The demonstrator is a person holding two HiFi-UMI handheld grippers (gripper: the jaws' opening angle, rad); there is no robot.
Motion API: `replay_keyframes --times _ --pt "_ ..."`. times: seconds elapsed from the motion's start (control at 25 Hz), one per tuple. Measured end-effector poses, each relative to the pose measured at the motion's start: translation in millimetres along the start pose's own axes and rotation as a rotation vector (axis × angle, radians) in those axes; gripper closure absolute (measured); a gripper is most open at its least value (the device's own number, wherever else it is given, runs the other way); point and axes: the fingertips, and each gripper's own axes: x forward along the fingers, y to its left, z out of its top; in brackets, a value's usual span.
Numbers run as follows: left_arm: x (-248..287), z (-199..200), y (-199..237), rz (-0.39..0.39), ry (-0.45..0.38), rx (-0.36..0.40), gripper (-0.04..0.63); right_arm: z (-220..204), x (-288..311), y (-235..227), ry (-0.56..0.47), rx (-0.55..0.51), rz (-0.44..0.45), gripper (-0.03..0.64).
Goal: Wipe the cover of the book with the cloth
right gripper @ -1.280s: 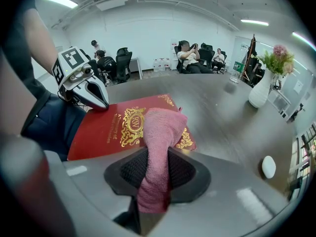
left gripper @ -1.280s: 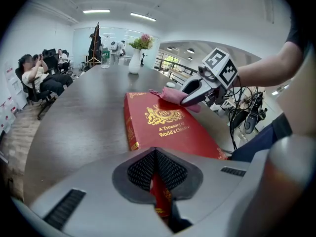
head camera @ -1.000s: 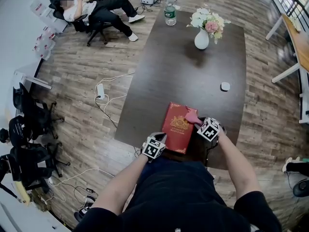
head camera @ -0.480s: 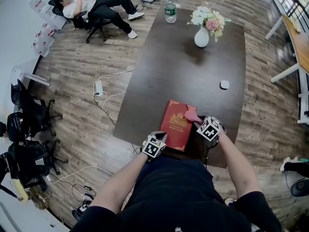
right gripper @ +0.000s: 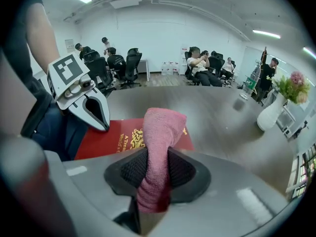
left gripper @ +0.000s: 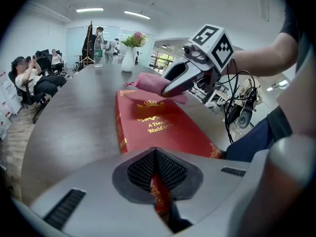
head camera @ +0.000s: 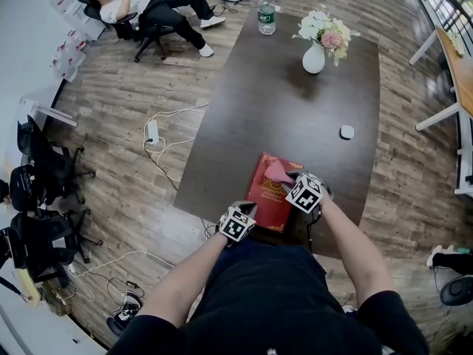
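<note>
A red book [head camera: 267,198] with gold lettering lies at the near edge of a dark desk [head camera: 295,102]. The left tongs [left gripper: 157,189] are clenched on the book's near edge, likely pinning it so it cannot slide. The right tongs [right gripper: 154,181] grip a bunched pink cloth [right gripper: 160,127], whose free end rests on the cover's far half, placed for wiping.
</note>
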Motion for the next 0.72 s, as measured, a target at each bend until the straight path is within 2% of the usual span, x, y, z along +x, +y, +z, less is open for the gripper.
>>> replay_keyframes --times 0.28,0.72 --pt "-0.9 -1.6 -2.0 -0.011 -0.004 0.002 0.601 28.6 24.3 13.1 0.003 -0.053 0.025 0.502" --pt "1.9 -0.1 0.5 -0.024 -0.026 0.004 0.601 58.5 61.6 21.7 0.009 -0.064 0.056 0.502"
